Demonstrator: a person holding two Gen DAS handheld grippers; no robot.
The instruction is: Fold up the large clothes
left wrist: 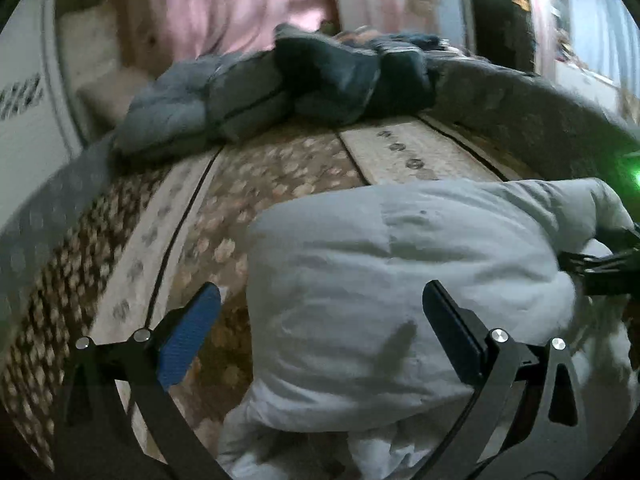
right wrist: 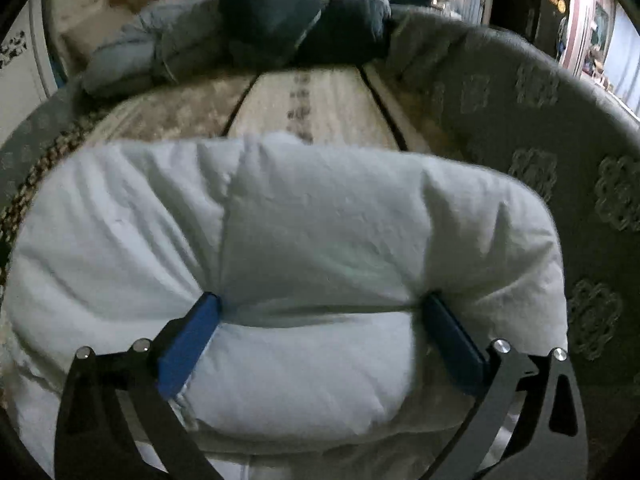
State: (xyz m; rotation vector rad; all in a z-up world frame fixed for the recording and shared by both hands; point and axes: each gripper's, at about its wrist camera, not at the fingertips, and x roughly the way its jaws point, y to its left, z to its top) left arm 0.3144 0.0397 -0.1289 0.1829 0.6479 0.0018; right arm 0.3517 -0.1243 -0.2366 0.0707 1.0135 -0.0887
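Patterned bedding [right wrist: 320, 96] carries your folded white padded garment [right wrist: 280, 240]. Both the left gripper [left wrist: 320, 312] and right gripper [right wrist: 320, 312] stand spread, pinching nothing. Press the bulging top fold flat before regripping.

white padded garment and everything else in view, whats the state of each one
white padded garment: folded into a puffy bundle on the bed
dark padded clothes: heaped, unfolded, at the far end
left gripper: open, nothing gripped
right gripper: open wide, fingers astride a fold

white padded jacket [right wrist: 312, 240]; dark blue jackets [left wrist: 320, 72]; floral brown bedcover [left wrist: 280, 168]
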